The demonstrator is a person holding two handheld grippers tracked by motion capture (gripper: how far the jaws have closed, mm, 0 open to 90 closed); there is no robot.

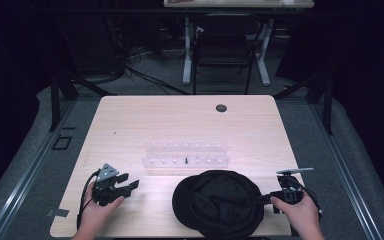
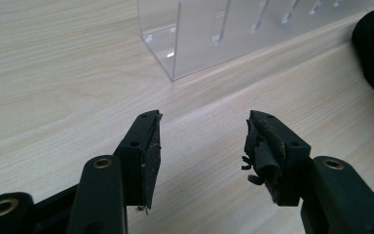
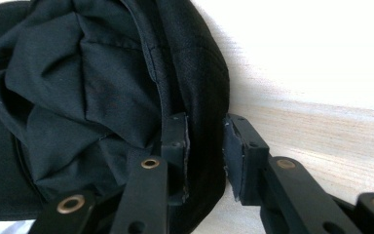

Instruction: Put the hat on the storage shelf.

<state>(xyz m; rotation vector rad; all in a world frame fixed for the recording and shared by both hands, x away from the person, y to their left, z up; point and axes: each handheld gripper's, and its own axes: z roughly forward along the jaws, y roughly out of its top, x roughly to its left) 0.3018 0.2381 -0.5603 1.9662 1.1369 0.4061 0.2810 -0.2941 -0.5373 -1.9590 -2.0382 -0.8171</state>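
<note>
Black cap [image 1: 217, 202] lies upside down at the desk [image 1: 145, 120] near edge, brim toward 9 o'clock. Right gripper [image 3: 205, 146] view shows its fingers straddling the cap's rim, one inside, gap remaining. Left gripper [image 1: 125, 184] at 9 o'clock, fingers spread, empty.

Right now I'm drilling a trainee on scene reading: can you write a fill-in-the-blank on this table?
1. The right gripper straddles the rim of a black ____.
2. The left gripper has its jaws ____, nothing between them.
3. Behind the cap stands a clear acrylic ____.
4. The table top is pale ____.

Missing: cap; open; rack; wood
</note>
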